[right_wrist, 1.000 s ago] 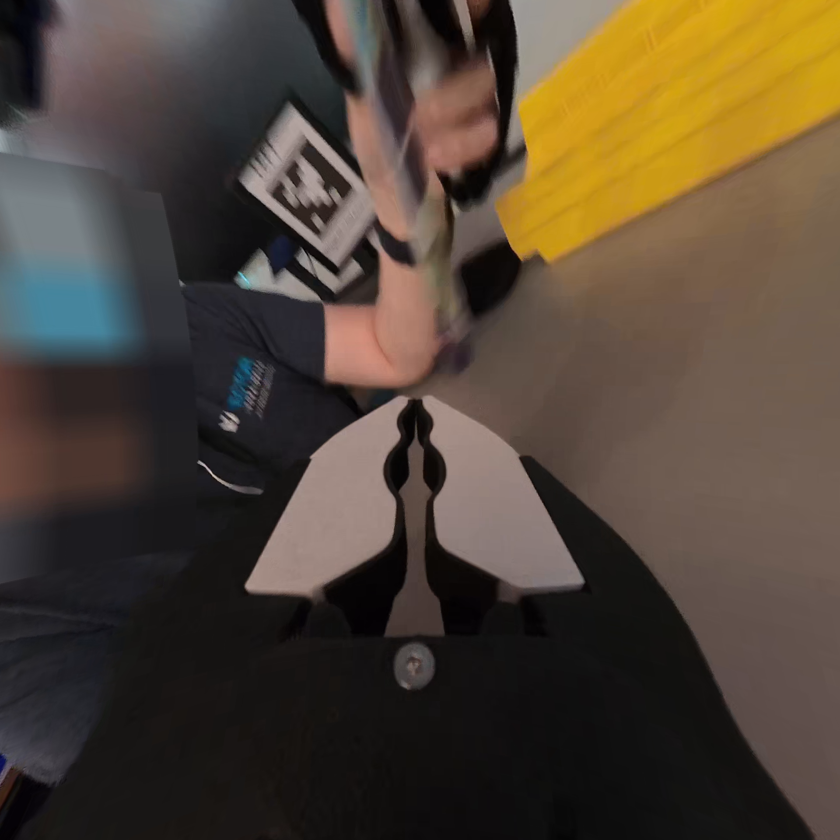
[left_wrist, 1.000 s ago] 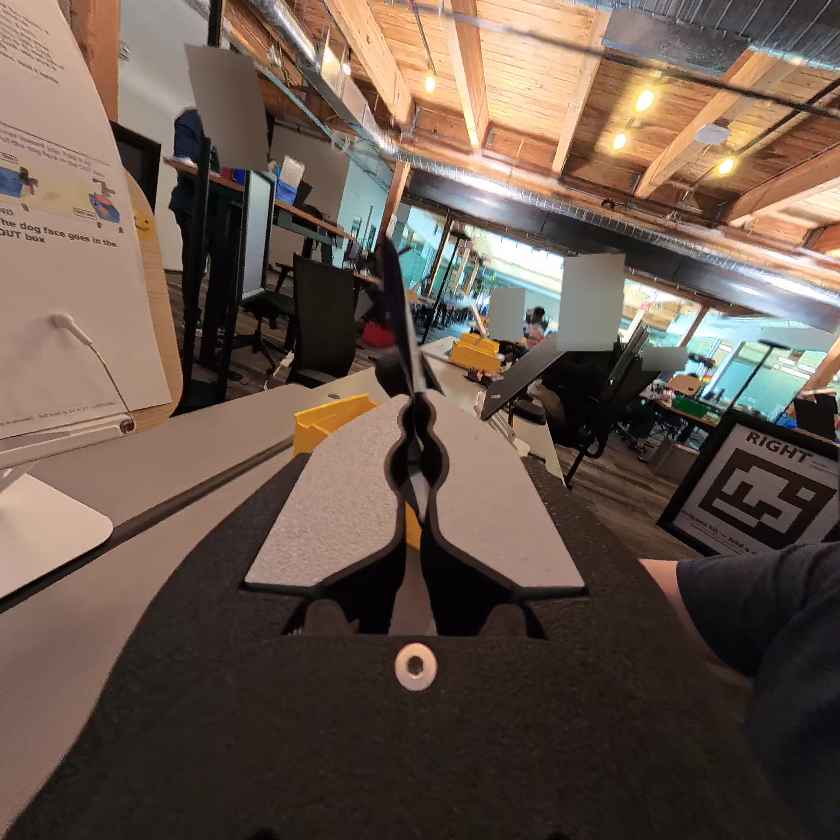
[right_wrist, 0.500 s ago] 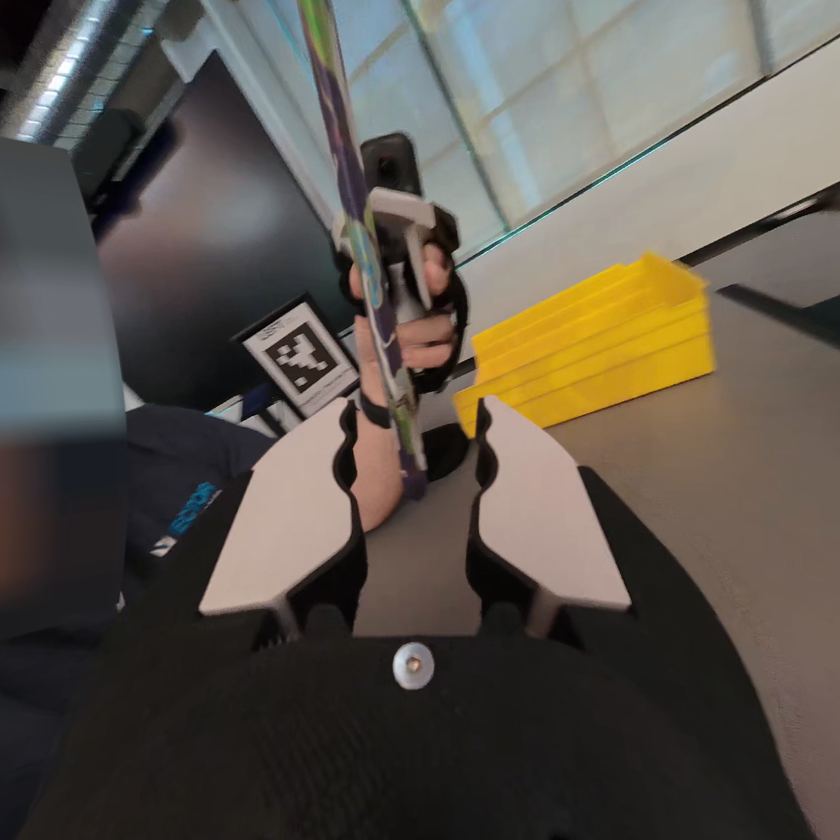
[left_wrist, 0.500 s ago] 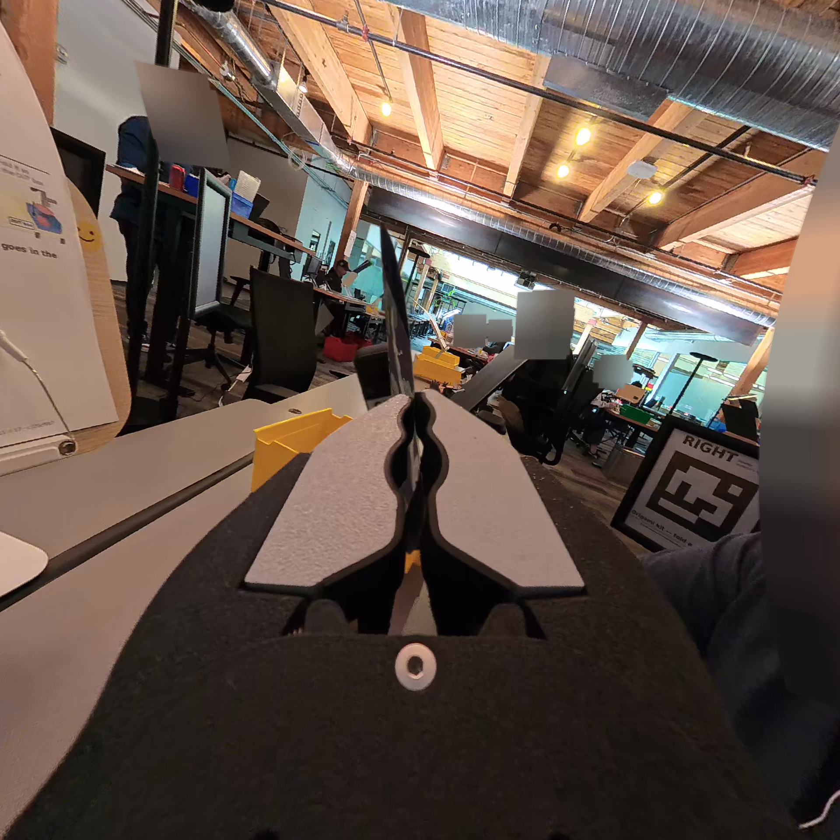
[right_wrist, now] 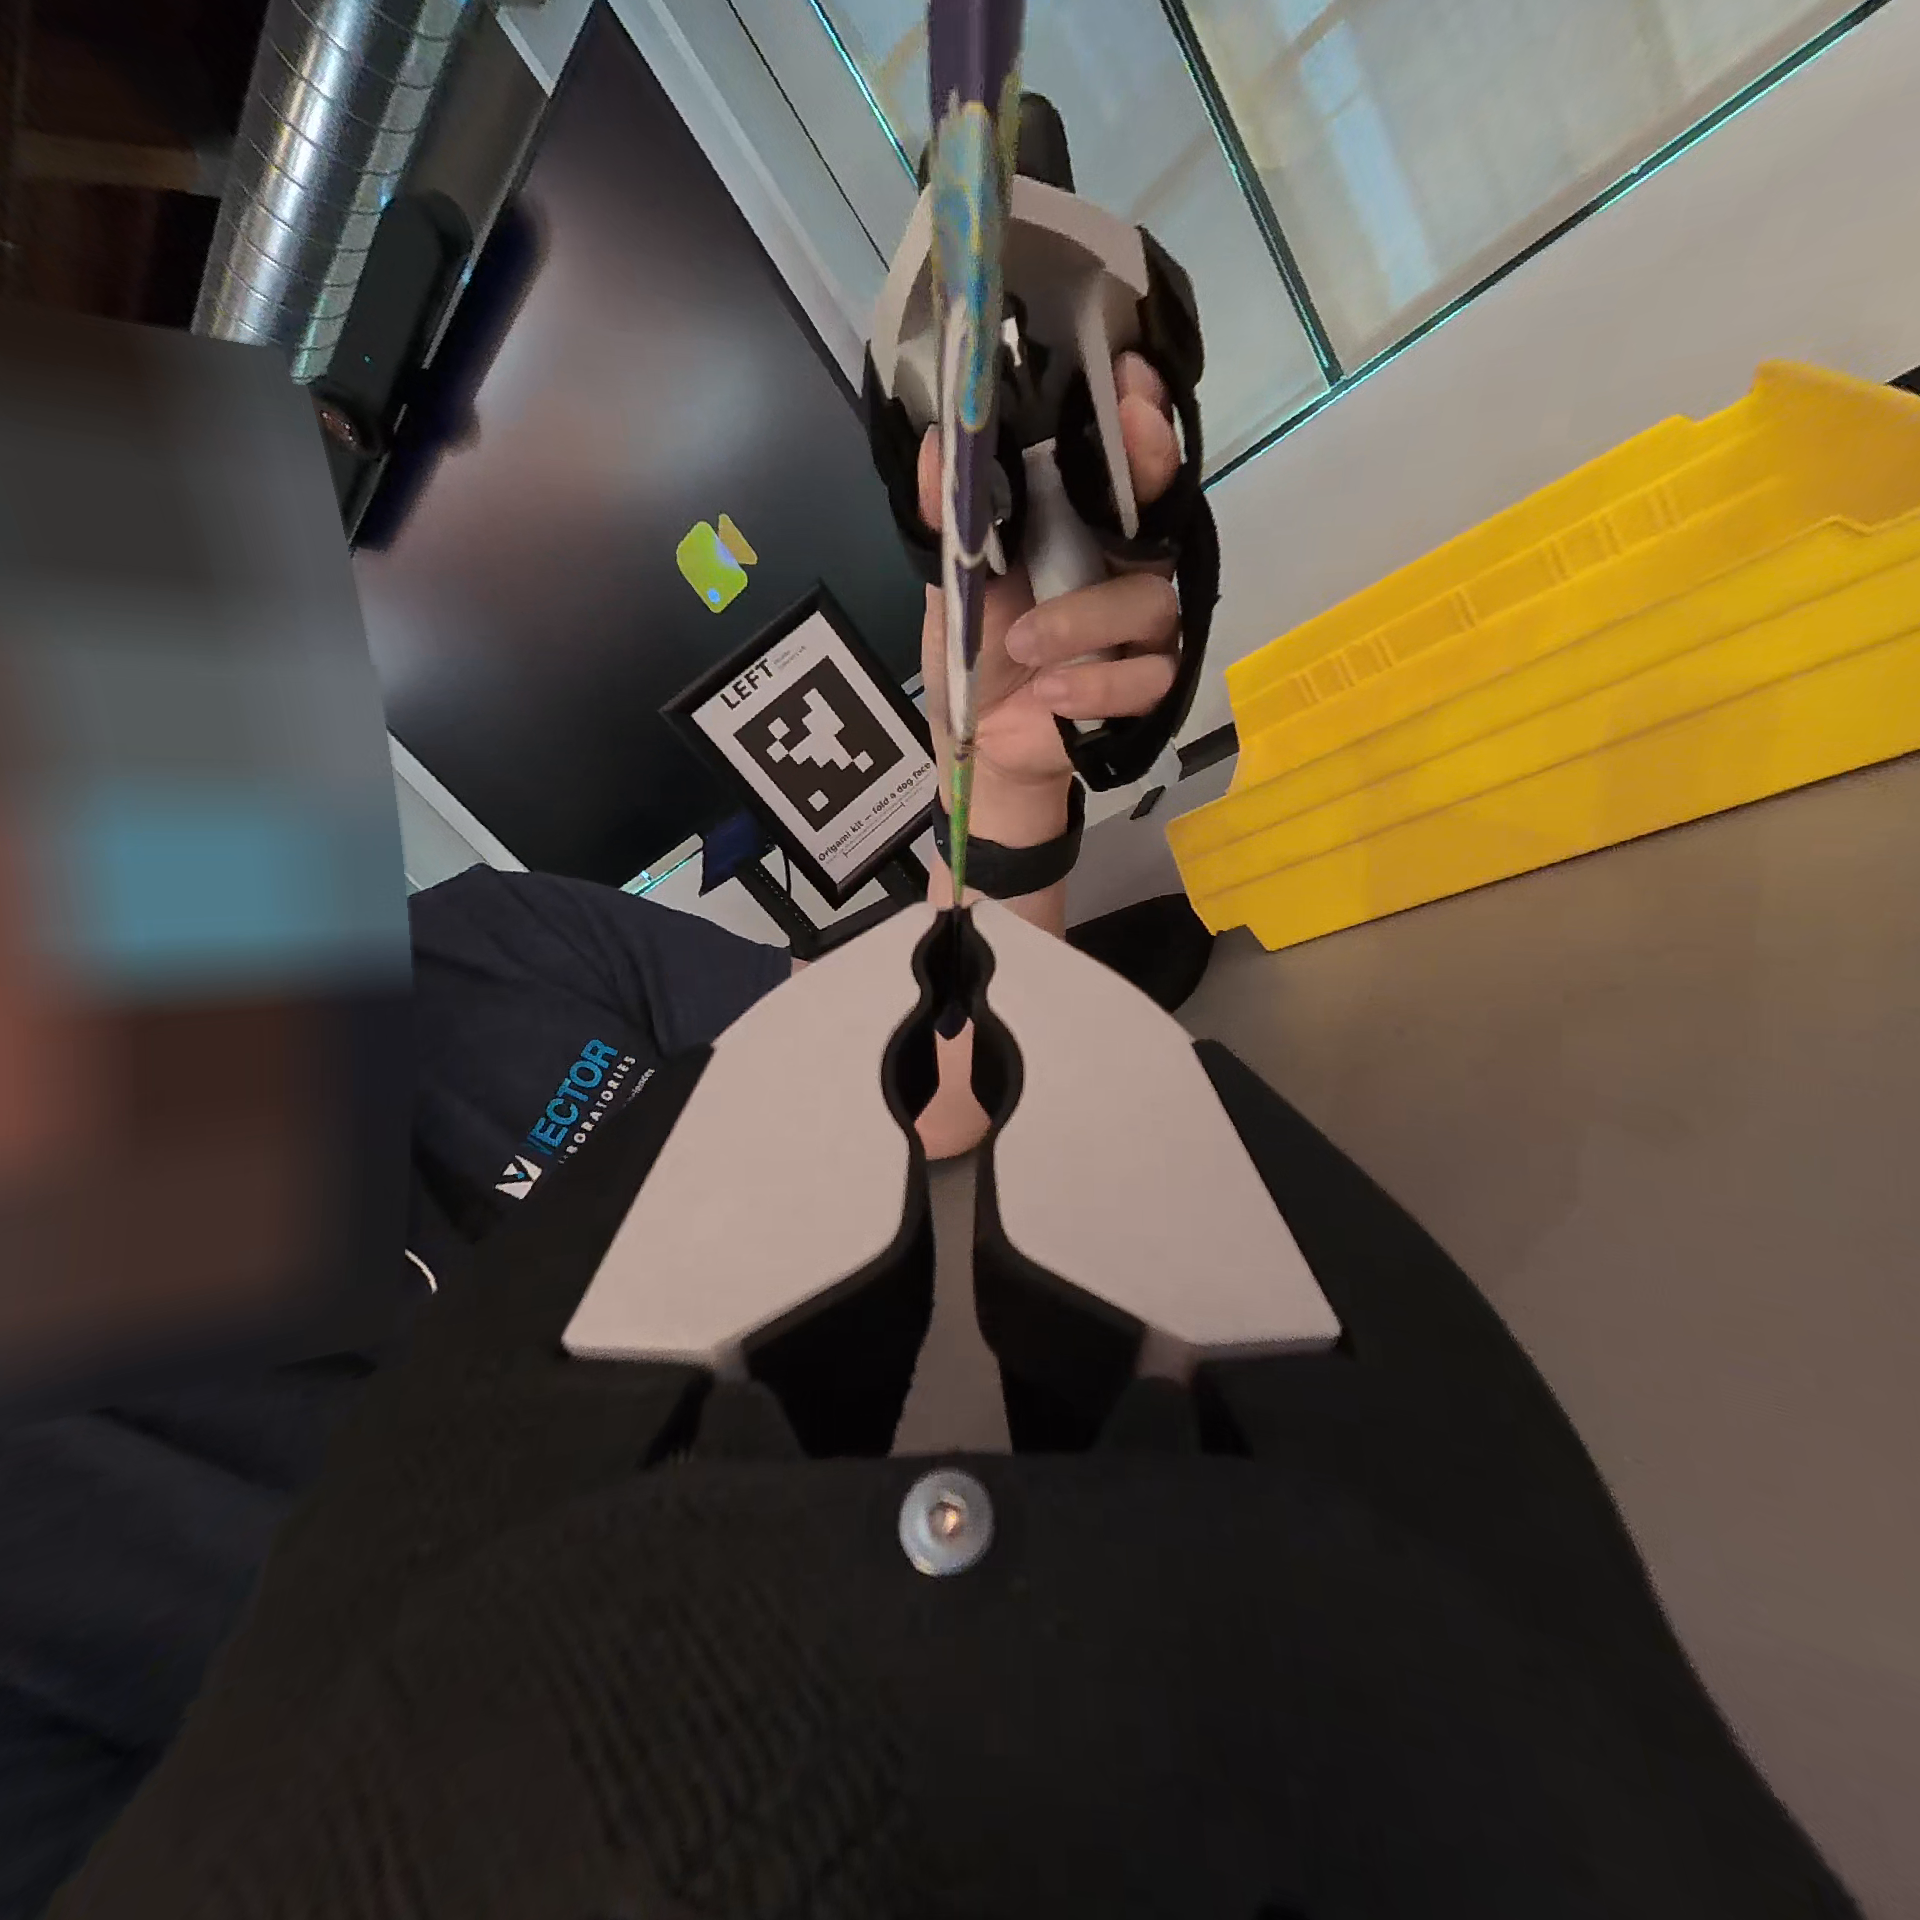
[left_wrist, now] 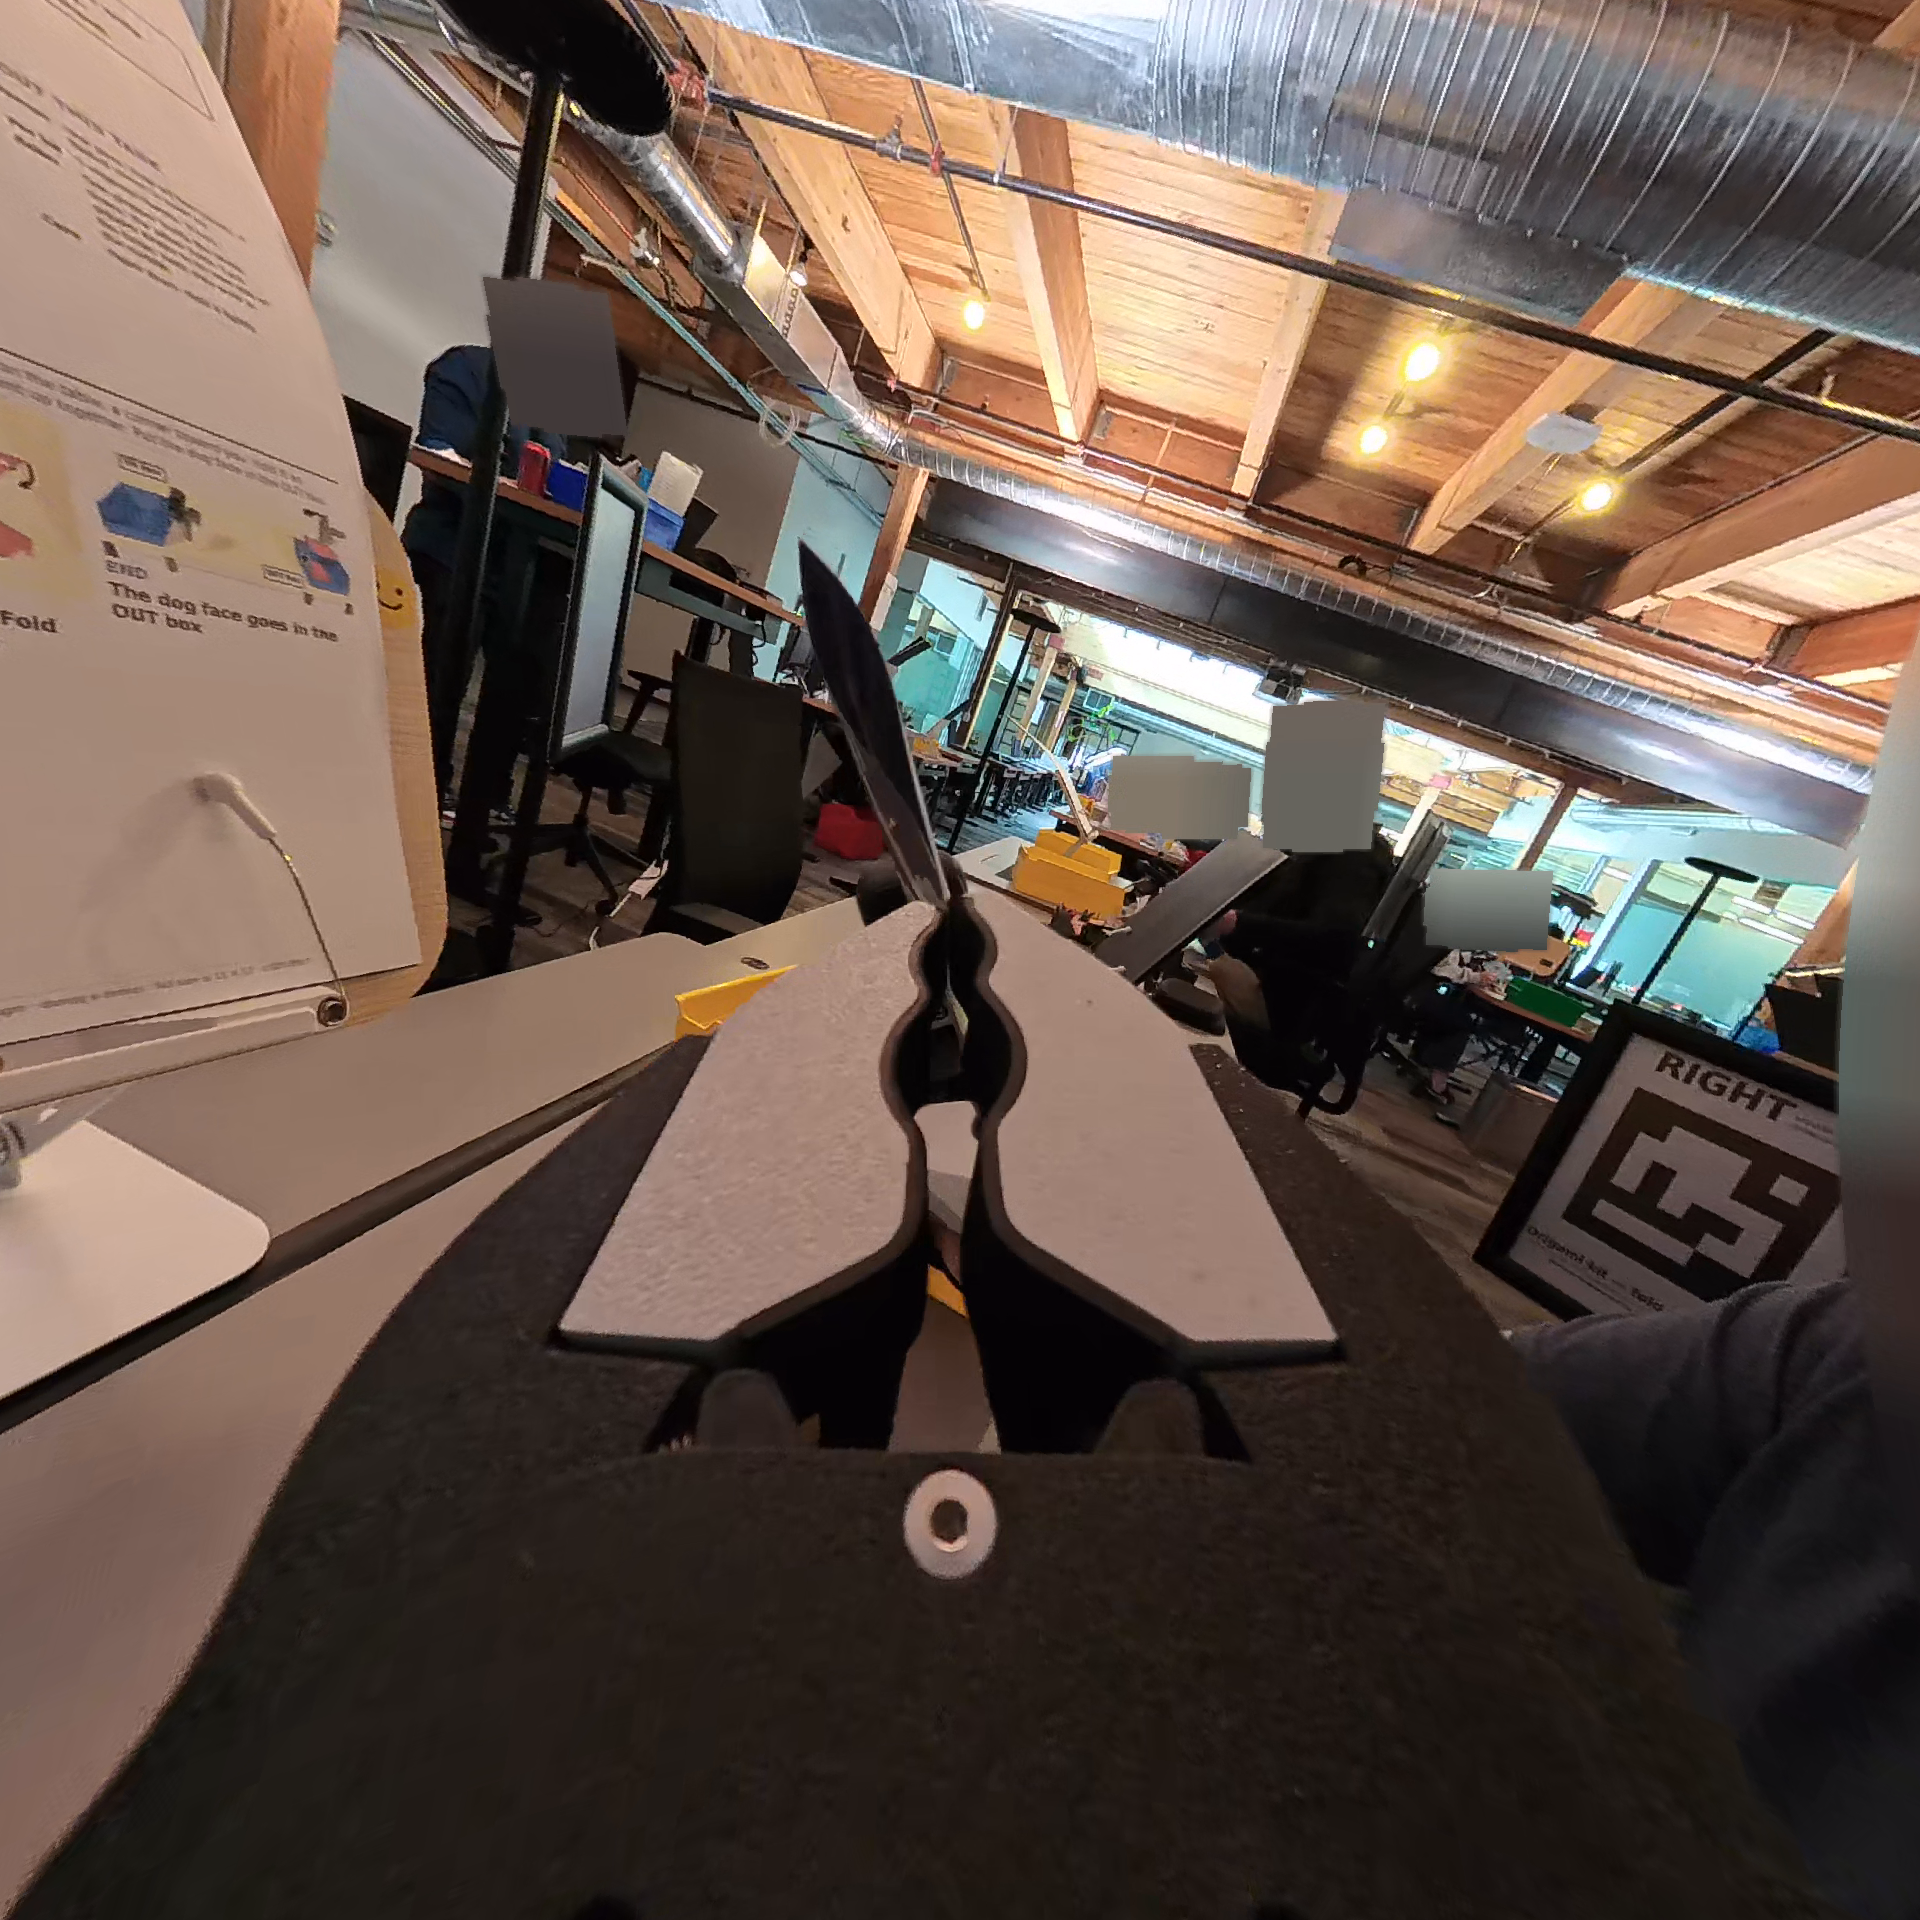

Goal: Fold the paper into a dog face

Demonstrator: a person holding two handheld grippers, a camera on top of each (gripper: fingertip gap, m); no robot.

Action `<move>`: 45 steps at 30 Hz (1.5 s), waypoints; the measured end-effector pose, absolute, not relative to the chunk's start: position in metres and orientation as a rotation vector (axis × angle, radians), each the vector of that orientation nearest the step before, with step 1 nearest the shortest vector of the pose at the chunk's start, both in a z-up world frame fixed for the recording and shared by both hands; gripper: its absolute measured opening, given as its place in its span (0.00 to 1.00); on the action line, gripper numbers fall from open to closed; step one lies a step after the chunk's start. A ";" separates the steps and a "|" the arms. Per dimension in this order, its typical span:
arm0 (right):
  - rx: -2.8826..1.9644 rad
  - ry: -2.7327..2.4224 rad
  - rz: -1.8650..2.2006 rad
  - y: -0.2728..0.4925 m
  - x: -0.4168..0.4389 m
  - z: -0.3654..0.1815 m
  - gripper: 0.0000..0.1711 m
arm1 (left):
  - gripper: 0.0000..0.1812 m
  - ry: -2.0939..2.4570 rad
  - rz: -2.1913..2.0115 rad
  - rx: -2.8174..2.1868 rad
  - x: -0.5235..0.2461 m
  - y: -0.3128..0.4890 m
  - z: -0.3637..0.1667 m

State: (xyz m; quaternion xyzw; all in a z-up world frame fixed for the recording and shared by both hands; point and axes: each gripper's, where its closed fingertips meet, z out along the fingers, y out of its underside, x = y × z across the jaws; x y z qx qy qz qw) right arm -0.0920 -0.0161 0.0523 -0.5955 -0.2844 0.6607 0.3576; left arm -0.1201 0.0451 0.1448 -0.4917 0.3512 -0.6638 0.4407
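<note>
Left gripper [left_wrist: 951,920] clamped on the dark paper [left_wrist: 868,727], edge-on at frame centre. Right gripper [right_wrist: 954,914] likewise pinched the paper's lower tip, above the grey table [right_wrist: 1558,1039], near yellow trays [right_wrist: 1558,644].

Above you runs a timber ceiling [left_wrist: 1153,281] with heavy beams, silver ducting [left_wrist: 1455,114] and warm pendant bulbs [left_wrist: 1421,362]. Beyond your grey table [left_wrist: 436,1081] an open office stretches away, with black chairs [left_wrist: 732,800], desks and bright windows [left_wrist: 1174,665] far back. On the other side there's a dark screen [right_wrist: 582,499] and glass panes [right_wrist: 1455,135] over a pale wall.
</note>
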 end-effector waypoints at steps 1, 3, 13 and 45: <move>-1.545 -0.725 1.719 -0.016 -0.092 0.052 0.01 | 0.00 0.871 -1.642 -1.225 -0.120 0.046 0.144; -1.542 -0.719 1.731 -0.016 -0.091 0.051 0.01 | 0.00 0.867 -1.641 -1.232 -0.119 0.046 0.143; -1.581 -0.699 1.754 -0.014 -0.093 0.045 0.01 | 0.00 0.837 -1.628 -1.236 -0.126 0.053 0.145; -1.472 -0.669 1.547 0.001 -0.081 0.057 0.25 | 0.00 0.922 -1.750 -1.180 -0.133 0.037 0.152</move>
